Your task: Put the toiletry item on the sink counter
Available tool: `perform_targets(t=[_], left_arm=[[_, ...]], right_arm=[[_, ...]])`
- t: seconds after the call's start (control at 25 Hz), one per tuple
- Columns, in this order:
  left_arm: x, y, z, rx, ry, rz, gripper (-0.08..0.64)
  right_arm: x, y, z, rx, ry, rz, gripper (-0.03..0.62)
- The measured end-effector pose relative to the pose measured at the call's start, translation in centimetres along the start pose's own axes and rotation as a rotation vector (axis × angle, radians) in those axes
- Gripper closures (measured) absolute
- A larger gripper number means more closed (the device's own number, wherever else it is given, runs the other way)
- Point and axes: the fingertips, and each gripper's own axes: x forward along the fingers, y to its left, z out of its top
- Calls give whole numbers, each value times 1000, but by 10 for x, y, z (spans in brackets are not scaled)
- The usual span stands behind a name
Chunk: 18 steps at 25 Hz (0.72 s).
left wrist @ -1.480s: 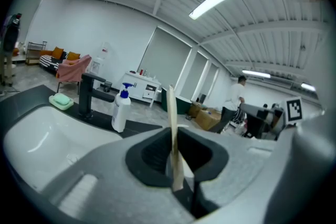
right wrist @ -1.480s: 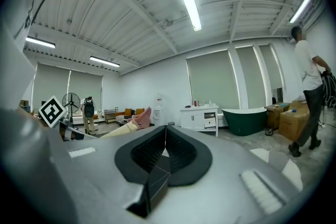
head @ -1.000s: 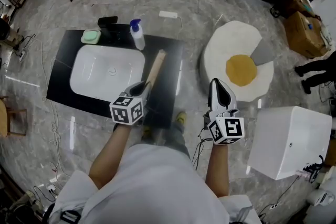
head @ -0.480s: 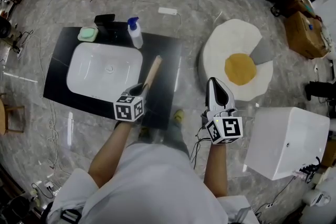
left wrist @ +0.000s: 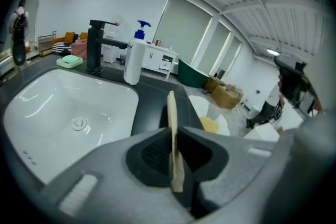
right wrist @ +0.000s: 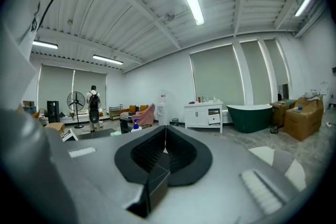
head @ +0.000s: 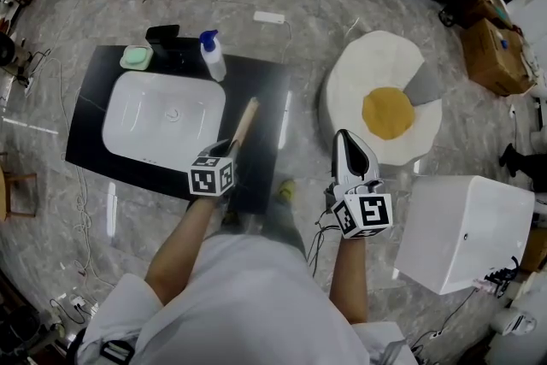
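Your left gripper pinches the pale wooden toiletry item by its near end, over the black counter between the basin and the counter's right edge. Your right gripper is pressed together, empty, beyond that edge.

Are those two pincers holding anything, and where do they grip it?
The left gripper clamps the near end of a thin tan stick; the right gripper is shut, holding nothing.
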Motion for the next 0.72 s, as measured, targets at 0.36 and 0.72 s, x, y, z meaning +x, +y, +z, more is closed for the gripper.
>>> perform_targets(t=[0.36, 0.72], left_arm=[[10, 2, -9, -18, 26, -2, 517], [10, 13, -20, -7, 45, 11, 495]], right_arm=[[-2, -5, -4, 4, 13, -3, 588], [-5, 0, -6, -1, 20, -4, 588]])
